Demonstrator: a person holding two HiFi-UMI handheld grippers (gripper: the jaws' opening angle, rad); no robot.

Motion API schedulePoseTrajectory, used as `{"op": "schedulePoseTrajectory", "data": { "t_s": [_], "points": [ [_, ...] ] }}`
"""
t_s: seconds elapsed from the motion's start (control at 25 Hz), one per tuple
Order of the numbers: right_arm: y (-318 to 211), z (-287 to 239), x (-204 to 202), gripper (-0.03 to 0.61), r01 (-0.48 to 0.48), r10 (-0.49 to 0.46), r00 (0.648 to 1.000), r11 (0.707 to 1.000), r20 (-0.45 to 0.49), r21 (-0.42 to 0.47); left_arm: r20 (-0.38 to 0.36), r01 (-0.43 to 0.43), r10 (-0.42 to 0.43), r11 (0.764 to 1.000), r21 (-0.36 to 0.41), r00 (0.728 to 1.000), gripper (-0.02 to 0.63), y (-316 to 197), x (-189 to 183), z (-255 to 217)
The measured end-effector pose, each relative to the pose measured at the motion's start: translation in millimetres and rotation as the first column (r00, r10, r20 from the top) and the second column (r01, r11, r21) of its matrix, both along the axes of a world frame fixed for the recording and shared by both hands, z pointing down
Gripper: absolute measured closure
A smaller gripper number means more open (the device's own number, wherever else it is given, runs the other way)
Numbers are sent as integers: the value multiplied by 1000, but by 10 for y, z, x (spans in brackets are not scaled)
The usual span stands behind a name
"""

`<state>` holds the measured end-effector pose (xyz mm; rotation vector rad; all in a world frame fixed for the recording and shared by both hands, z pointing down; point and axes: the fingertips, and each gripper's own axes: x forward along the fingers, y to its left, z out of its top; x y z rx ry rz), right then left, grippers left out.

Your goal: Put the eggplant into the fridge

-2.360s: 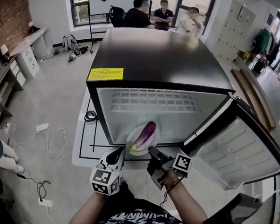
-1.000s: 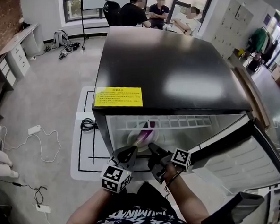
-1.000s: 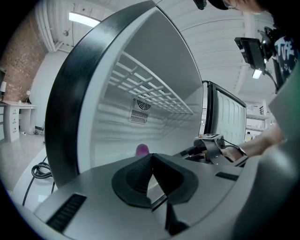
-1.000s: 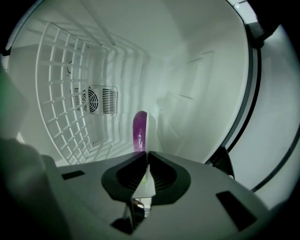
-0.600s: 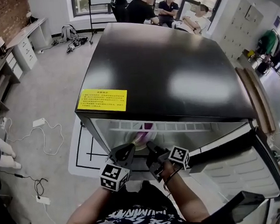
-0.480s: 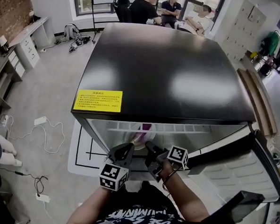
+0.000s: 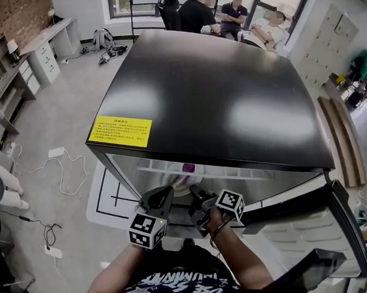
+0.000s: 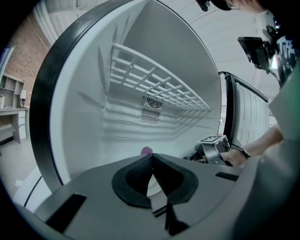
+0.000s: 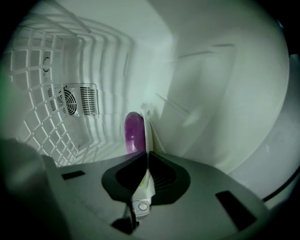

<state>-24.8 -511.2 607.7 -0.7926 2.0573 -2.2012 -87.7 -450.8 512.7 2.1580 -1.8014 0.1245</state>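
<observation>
Moved since earlier frames: plate and eggplant now sit deeper under the black top of the fridge.

Head view: only a purple sliver of the eggplant shows, just inside the fridge's front edge.

Left gripper view: left gripper has its fingers clamped on the plate rim, sharing the load.

Right gripper view: right gripper has its fingers pinched on the other rim, likely to keep the plate level. The eggplant lies just beyond. Whether the plate is set down cannot be told.

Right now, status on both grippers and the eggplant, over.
Left gripper and right gripper both shut on plate rim. Eggplant on plate, inside fridge, below wire shelf. Nothing seen in the way.
</observation>
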Motion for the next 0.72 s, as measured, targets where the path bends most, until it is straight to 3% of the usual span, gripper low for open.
{"op": "schedulePoseTrajectory", "data": {
  "t_s": [0.72],
  "points": [
    [-19, -22, -16, 554, 56, -49, 995, 995, -82, 87, -11, -6, 6, 1000, -6, 1000, 604, -32, -7, 38]
  ]
}}
